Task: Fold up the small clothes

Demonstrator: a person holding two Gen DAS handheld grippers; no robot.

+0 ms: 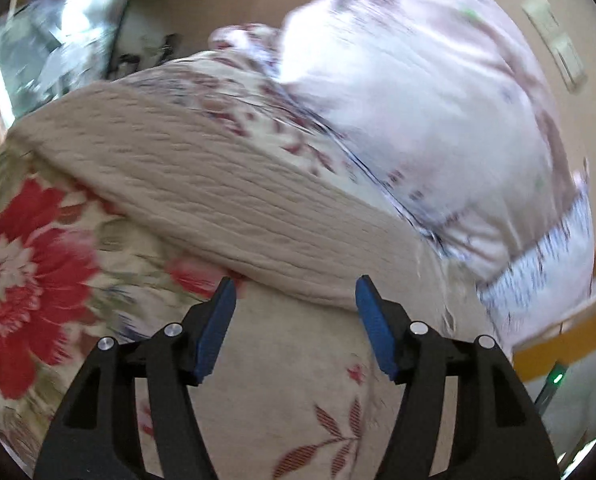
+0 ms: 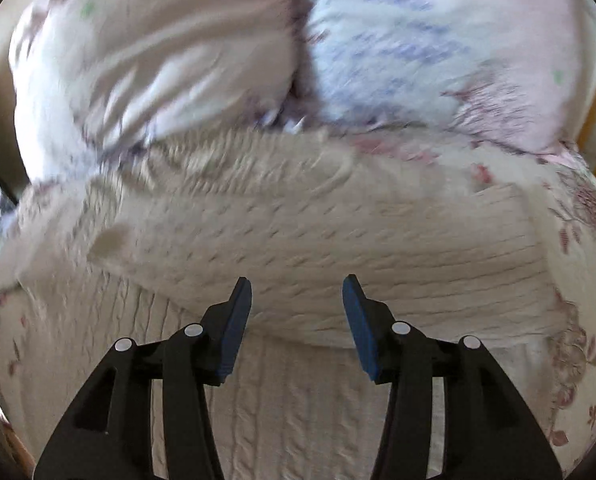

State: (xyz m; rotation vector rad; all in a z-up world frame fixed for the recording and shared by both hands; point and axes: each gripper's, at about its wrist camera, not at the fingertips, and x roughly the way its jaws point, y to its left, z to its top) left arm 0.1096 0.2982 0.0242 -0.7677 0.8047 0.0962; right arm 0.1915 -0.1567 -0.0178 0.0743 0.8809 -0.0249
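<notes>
Cream knit garment [image 2: 338, 248] just ahead of right gripper [image 2: 297, 286] and left gripper [image 1: 296, 288], both spread, empty.

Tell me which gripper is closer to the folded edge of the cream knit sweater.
Too close to call. The left gripper and right gripper are both open, and each has the cream knit sweater edge right at its fingertips.

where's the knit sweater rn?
The cream knit sweater lies on the floral bedspread, just ahead of both open grippers and in front of the pale pillows. It fills mid-frame in both wrist views.
</notes>
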